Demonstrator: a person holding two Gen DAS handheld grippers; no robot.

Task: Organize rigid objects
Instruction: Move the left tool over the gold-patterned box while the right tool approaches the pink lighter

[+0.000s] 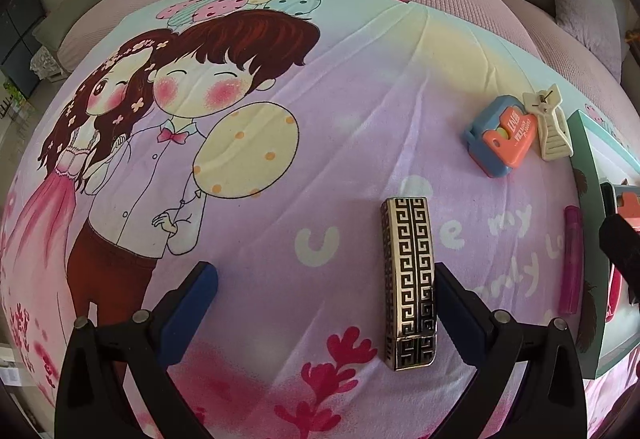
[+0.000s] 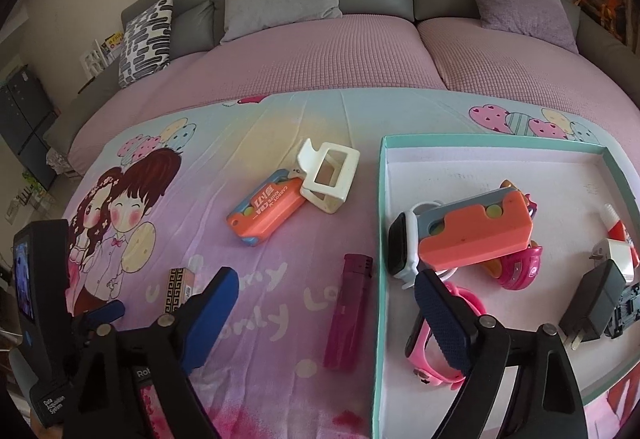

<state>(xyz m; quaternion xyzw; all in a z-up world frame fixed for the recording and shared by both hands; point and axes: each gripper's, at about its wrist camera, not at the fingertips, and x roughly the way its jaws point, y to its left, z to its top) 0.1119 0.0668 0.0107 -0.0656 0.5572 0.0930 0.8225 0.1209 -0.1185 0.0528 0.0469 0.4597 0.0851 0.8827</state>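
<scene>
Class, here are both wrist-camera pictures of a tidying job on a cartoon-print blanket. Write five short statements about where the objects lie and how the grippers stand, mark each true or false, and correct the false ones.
1. The left gripper is open, with the patterned gold-and-black case lying between its fingers. True.
2. The magenta lighter lies inside the teal-rimmed box. False: it lies on the blanket, just outside the box's left wall.
3. An orange-and-blue toy lies on the blanket, touching a white clip. True.
4. The right gripper is shut on the lighter. False: it is open and holds nothing.
5. A black charger plug lies in the box. True.
</scene>
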